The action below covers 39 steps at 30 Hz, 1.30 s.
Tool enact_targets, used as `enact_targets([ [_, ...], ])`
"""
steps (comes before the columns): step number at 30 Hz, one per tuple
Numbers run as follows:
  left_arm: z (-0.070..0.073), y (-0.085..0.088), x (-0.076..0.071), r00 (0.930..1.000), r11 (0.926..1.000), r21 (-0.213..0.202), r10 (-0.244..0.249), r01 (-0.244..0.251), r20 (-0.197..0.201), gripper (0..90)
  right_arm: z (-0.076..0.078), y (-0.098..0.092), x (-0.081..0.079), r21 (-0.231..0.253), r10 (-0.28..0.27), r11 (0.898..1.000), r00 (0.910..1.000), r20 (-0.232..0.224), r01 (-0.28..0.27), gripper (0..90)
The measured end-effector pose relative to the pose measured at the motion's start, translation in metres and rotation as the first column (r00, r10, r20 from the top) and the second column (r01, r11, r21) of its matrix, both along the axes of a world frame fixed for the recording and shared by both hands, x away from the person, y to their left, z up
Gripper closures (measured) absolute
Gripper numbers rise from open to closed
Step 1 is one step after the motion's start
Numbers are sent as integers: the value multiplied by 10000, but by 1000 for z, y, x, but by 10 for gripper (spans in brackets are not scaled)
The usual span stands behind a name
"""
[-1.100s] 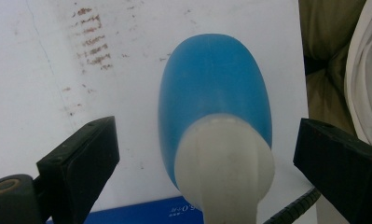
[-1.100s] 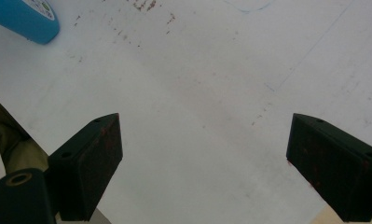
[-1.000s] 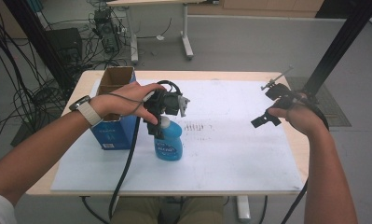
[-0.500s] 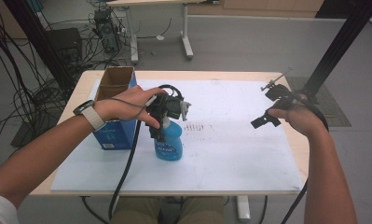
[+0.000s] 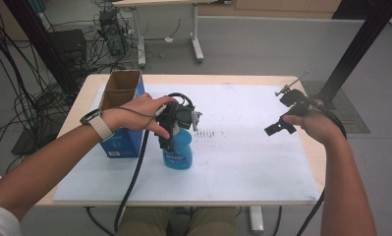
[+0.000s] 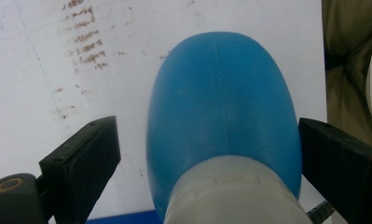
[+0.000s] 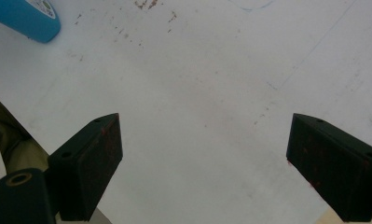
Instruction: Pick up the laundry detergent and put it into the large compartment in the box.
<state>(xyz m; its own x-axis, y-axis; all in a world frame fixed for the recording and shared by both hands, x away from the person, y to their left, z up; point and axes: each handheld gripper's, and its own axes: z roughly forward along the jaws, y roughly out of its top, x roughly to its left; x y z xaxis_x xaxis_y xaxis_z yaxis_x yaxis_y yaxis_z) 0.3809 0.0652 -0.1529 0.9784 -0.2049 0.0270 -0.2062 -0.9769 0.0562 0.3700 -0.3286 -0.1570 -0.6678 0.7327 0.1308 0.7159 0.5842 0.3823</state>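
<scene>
**Blue bottle between spread jaws at the table's middle**

A wooden table (image 5: 301, 81) covered by a white sheet (image 5: 242, 147) stood in a workshop with grey flooring, cables trailing along the left and another desk's legs behind. In the high view, an open cardboard-lined blue box (image 5: 121, 115) stood upright at the sheet's left edge. Just right of it, a blue bottle (image 5: 177, 151) stood upright near the middle of the sheet. The left gripper (image 5: 176, 129) came down over the bottle's top, held by the left hand (image 5: 139, 115), its black cable dropping off the near edge of the table. A patch of small brown marks (image 5: 208, 133) lay on the sheet just right of the bottle. Well apart, over the sheet's right edge, the right hand (image 5: 315, 125) held the right gripper (image 5: 286, 112) clear above the surface.

In the left gripper view, the bottle's blue body (image 6: 223, 107) and pale collar sat between the two jaws. The jaws were spread; a gap showed on the left side, and the right jaw lay just beside the bottle, contact uncertain.

In the right gripper view, the jaws stood wide apart with nothing between them, over bare white sheet (image 7: 202, 93). The bottle's base (image 7: 25, 18) showed in the upper left corner.
</scene>
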Motion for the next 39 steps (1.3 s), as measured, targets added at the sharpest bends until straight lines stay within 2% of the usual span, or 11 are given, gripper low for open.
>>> enact_targets([
  [12,-6,-2,-1,10000,10000,67,-44,44,20,81,0,0,0,6,3,10000,10000,-8,-3,105],
  [39,-6,-2,-5,9997,9999,29,-125,124,210,133,1,-1,-1,38,-10,10000,10000,44,10,105],
])
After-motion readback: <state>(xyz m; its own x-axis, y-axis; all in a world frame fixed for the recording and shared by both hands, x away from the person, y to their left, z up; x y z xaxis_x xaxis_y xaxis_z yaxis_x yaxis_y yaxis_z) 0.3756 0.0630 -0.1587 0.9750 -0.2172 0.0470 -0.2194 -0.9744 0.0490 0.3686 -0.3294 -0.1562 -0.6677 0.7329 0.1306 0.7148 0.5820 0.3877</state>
